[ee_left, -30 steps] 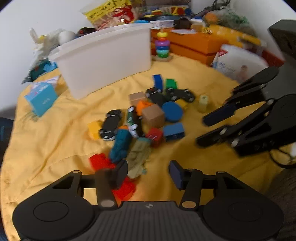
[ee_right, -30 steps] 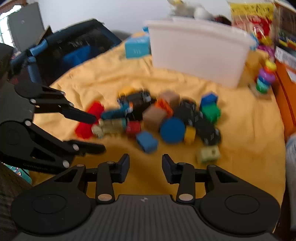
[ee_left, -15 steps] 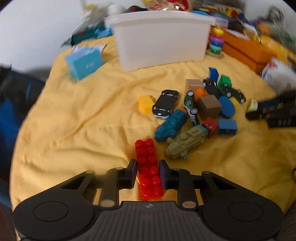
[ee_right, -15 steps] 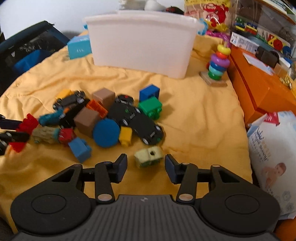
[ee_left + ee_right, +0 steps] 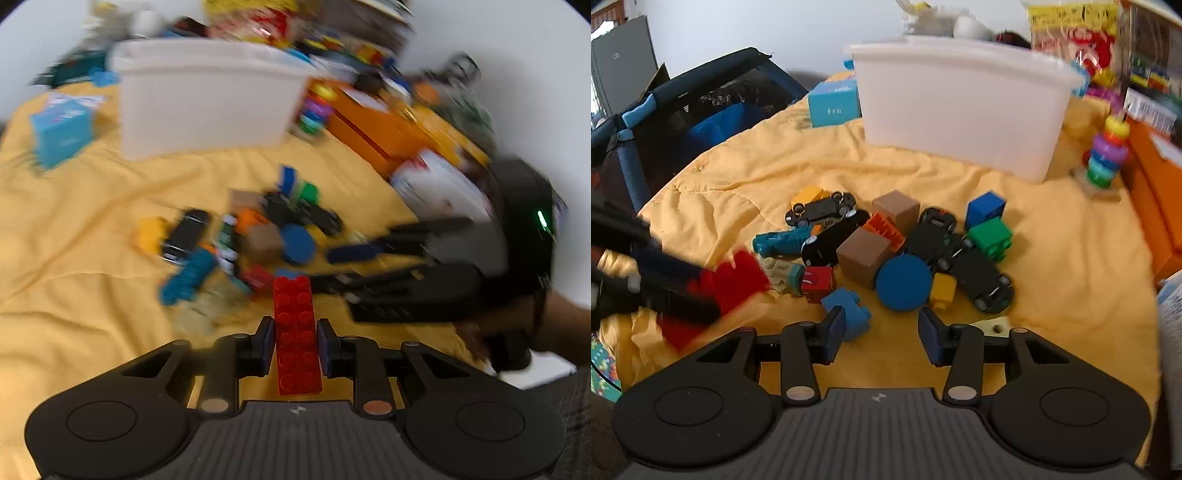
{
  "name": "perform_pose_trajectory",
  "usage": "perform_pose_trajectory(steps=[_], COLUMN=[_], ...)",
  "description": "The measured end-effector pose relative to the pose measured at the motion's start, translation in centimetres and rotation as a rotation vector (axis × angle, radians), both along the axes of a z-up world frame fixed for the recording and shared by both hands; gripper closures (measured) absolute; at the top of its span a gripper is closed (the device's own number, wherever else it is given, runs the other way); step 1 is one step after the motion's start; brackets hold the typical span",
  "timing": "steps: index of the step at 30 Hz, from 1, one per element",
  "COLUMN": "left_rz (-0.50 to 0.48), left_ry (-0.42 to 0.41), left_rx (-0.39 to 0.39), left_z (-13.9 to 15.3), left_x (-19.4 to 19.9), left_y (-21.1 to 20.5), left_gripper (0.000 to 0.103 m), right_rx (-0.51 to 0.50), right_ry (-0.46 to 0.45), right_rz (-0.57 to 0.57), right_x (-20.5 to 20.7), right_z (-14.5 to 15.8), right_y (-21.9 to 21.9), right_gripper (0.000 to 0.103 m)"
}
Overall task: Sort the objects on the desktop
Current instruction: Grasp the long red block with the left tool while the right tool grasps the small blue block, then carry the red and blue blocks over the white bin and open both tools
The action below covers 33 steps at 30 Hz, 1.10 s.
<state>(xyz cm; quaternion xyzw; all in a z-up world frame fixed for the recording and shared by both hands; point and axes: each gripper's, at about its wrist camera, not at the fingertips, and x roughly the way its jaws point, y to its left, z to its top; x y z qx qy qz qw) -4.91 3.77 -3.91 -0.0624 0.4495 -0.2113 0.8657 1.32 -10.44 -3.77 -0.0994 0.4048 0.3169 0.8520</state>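
Note:
My left gripper (image 5: 293, 345) is shut on a long red studded brick (image 5: 295, 332) and holds it above the yellow cloth (image 5: 74, 229); it also shows blurred at the left of the right wrist view (image 5: 727, 284). My right gripper (image 5: 882, 332) is open and empty, low over the near edge of a toy pile: a blue brick (image 5: 849, 314), a blue disc (image 5: 903, 277), brown cubes (image 5: 864, 254), black toy cars (image 5: 975, 273), a green brick (image 5: 991, 236). A pale green block (image 5: 991, 326) lies by its right finger. A white bin (image 5: 960, 107) stands behind the pile.
A blue box (image 5: 833, 99) sits left of the bin. A ring-stacker toy (image 5: 1106, 158) and orange boxes (image 5: 373, 129) stand at the right. A dark blue playpen (image 5: 683, 118) borders the cloth on the left. A white pack (image 5: 439, 184) lies at the right edge.
My left gripper closed on the red brick and has lifted it, swinging right toward the pile. My right gripper has drawn back and turned left, with the pale green block now beside its right finger.

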Motion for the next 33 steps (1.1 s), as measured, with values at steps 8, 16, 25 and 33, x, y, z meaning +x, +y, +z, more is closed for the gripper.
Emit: perform_pose_trajectory(steps=[8, 16, 25, 33], left_rz=[-0.039, -0.037, -0.143, -0.11], left_ry=[0.075, 0.023, -0.043, -0.048], left_rx=[-0.034, 0.043, 0.156, 0.199], left_z=[-4.3, -3.3, -2.3, -2.4], left_x=[1.0, 0.5, -0.3, 0.1], left_y=[-0.6, -0.5, -3.0, -3.6], left_gripper=[0.075, 0.051, 0.063, 0.076], right_rx=[-0.008, -0.139, -0.14, -0.133], right_ry=[0.048, -0.071, -0.012, 0.009], right_rz=[0.081, 0.094, 0.06, 0.077], right_x=[-0.4, -2.9, -3.1, -2.7], right_z=[-0.6, 1.2, 0.0, -0.3], right_y=[1.0, 0.2, -0.4, -0.2], right_gripper=[0.085, 0.086, 0.078, 0.085])
